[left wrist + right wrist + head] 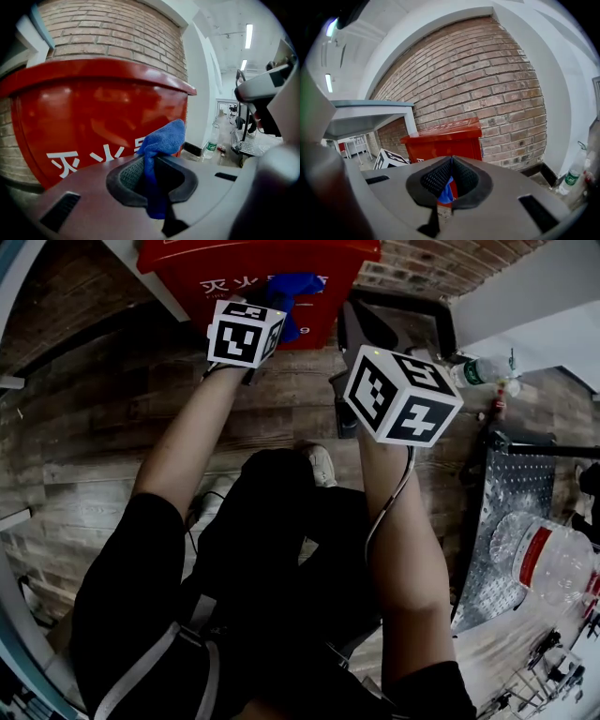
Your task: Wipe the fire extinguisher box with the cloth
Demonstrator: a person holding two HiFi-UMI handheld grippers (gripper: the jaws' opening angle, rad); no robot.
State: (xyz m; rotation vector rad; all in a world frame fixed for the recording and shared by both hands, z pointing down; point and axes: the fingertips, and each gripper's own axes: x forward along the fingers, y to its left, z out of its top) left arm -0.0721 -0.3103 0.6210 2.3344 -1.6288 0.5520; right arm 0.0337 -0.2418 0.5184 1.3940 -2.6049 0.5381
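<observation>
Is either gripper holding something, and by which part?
The left gripper holds the blue cloth, pinched at its bunched middle, one end sticking out past the jaws. The right gripper is shut, holding nothing.

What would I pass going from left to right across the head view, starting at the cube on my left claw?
left marker cube → blue cloth → right marker cube → green-label bottle → large clear bottle
</observation>
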